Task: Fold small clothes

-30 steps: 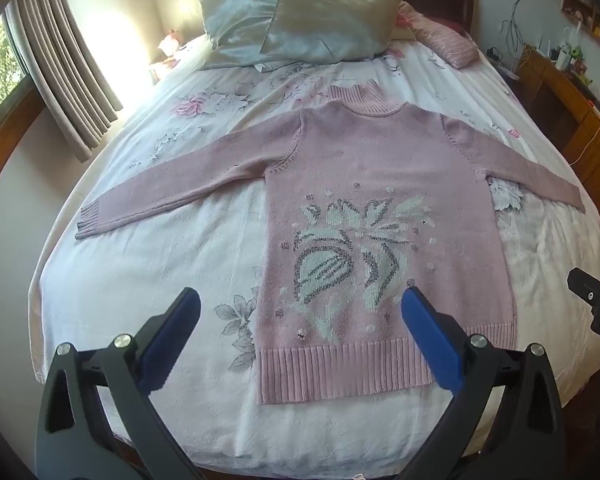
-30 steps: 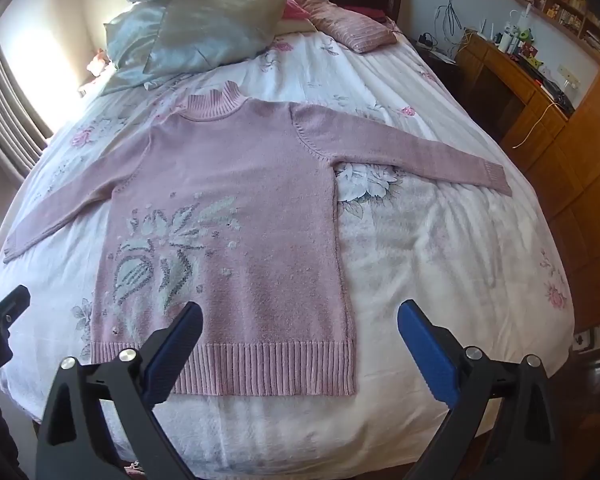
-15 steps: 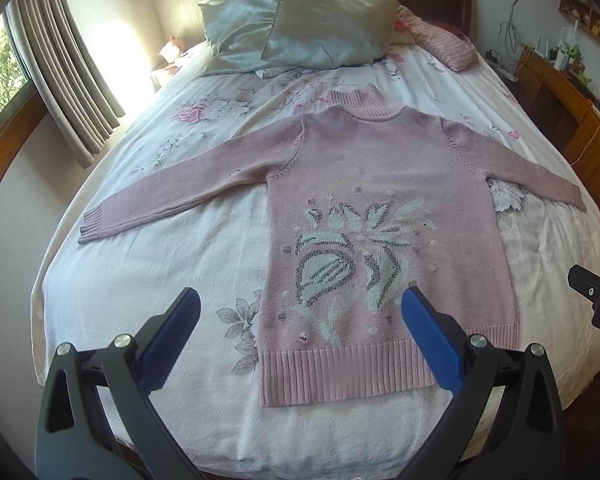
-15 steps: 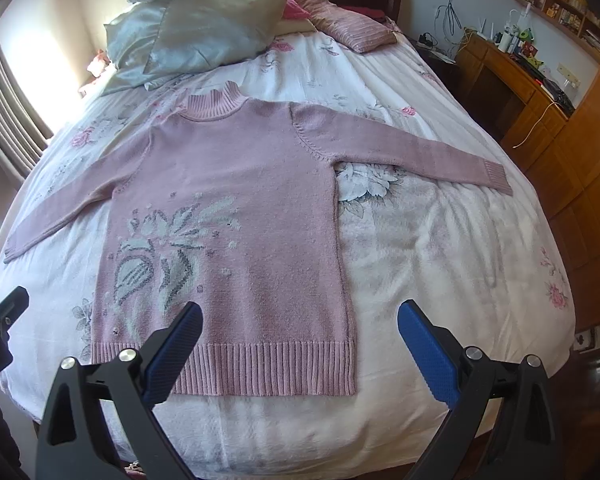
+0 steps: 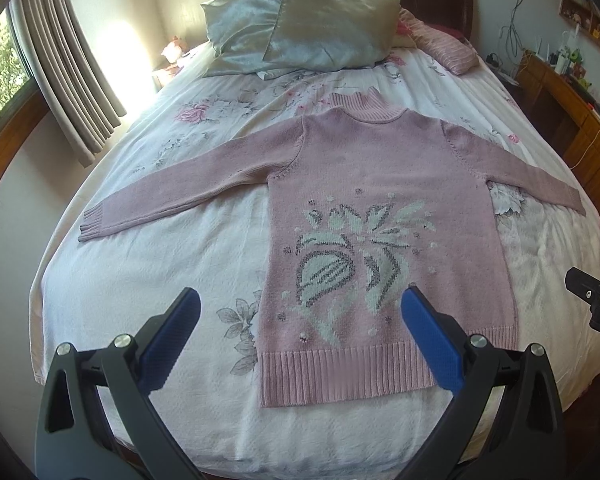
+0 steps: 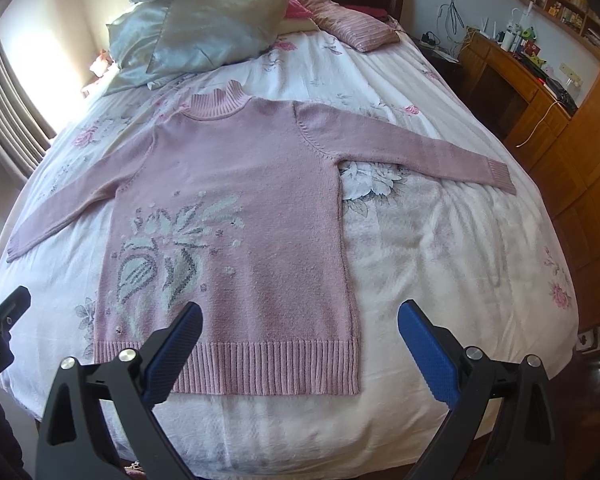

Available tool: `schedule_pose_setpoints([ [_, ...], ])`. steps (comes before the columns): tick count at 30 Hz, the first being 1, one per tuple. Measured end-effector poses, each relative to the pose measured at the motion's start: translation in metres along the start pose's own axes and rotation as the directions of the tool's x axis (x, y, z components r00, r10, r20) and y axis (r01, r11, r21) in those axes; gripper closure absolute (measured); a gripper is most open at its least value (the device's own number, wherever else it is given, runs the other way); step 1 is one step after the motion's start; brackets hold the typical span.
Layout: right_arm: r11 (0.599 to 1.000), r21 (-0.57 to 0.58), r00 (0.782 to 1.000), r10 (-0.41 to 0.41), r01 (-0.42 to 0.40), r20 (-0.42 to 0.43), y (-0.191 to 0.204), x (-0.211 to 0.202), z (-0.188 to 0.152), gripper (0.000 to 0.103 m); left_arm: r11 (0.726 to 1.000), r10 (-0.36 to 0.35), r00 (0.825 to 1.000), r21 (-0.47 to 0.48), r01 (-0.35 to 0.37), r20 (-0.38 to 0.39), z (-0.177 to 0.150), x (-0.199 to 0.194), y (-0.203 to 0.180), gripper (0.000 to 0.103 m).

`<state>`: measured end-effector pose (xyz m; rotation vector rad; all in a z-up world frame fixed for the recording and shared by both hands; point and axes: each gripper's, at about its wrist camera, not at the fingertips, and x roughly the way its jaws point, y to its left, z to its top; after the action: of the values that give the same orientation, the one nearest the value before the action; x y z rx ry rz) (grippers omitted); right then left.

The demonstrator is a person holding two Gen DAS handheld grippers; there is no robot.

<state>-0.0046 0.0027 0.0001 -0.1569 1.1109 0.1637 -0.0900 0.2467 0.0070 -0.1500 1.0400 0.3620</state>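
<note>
The sweater (image 5: 384, 216) lies flat, unfolded, mid-bed (image 5: 148, 280), so folding has not begun: left tongs (image 5: 296, 320) and right tongs (image 6: 298, 334) (both wide, empty) should probably take the sleeves at 9 and 3 o'clock.

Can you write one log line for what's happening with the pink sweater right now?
phase: pre-grasp | pink sweater: flat, unfolded on bed | left gripper: open | right gripper: open

knit wool sweater (image 5: 384, 184), ribbed hem; satin-glossy pillows (image 5: 300, 28)
</note>
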Motion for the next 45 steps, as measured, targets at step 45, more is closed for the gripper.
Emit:
schedule_pose_setpoints([
  [45,1.000,-0.001,1.000,0.005,-0.005,0.022,-0.0036,-0.0062,0.0009,0.004,1.000,-0.005,1.000,-0.007,0.005,0.010,-0.0028,-0.0006,-0.0063,0.003],
])
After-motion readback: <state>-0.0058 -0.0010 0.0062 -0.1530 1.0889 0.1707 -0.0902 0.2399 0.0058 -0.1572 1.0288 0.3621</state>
